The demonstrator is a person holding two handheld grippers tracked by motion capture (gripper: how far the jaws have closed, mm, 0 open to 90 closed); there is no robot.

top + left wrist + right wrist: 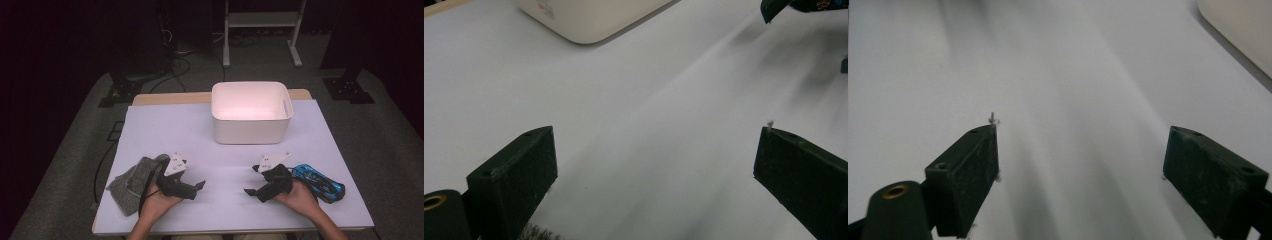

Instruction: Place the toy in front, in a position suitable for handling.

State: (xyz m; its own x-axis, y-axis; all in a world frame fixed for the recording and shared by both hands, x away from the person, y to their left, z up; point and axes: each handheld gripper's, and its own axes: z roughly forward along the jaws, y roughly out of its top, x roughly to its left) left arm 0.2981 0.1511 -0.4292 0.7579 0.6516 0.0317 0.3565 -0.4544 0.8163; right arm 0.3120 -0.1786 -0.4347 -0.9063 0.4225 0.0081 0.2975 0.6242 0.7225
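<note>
A white bin (250, 122) stands open at the back middle of the table, and nothing can be seen inside it. A grey cloth (131, 182) lies crumpled at the front left. A blue toy car (320, 182) lies at the front right. My left gripper (196, 181) rests beside the cloth and points toward the table's middle. Its jaws (656, 145) are open over bare white surface. My right gripper (251, 181) sits just left of the car, facing the left one. It (1083, 142) is open too, with nothing between its fingers.
The table wears a white cover (165, 130) with a bare stretch between the grippers and the bin. The bin's corner (589, 22) shows ahead of the left gripper, and its edge (1243, 30) at the right gripper view's upper right. Dark floor, cables and a stand lie beyond.
</note>
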